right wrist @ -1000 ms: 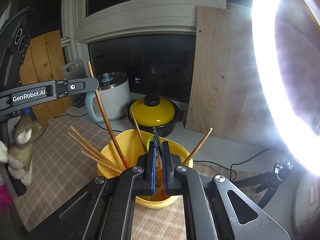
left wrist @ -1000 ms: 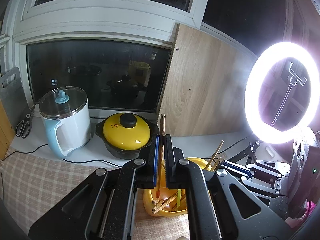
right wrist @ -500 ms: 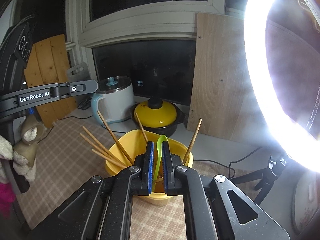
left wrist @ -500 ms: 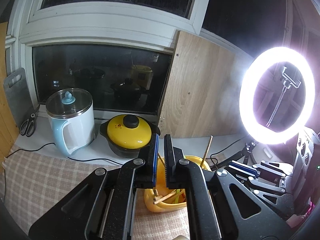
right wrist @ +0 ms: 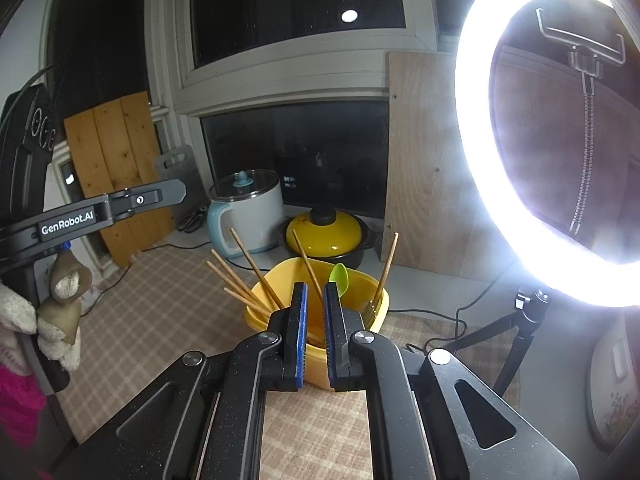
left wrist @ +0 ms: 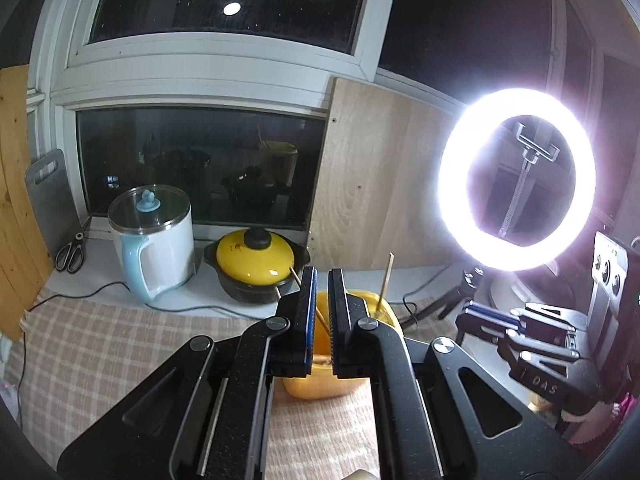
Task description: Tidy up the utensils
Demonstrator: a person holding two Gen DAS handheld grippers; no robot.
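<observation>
A yellow bowl (right wrist: 370, 286) on the checked tablecloth holds several wooden chopsticks (right wrist: 256, 266) and a green spoon (right wrist: 340, 274). It also shows in the left wrist view (left wrist: 362, 298), partly hidden behind the fingers. My right gripper (right wrist: 315, 288) is a little open and empty, just above the bowl's near rim. My left gripper (left wrist: 322, 274) is a little open and empty, raised in front of the bowl; a chopstick (left wrist: 387, 276) leans at the bowl's right rim. The right gripper shows at the right in the left wrist view (left wrist: 496, 320).
A white and blue electric kettle (left wrist: 154, 240) and a yellow-lidded black pot (left wrist: 256, 264) stand on the sill behind the bowl. Scissors (left wrist: 72, 254) lie far left. A bright ring light (left wrist: 516, 178) on a tripod stands at the right. Cables run across the cloth.
Both grippers let go of their utensils and drew back and up from the bowl. The left's chopstick and the right's green spoon now rest in the bowl.
</observation>
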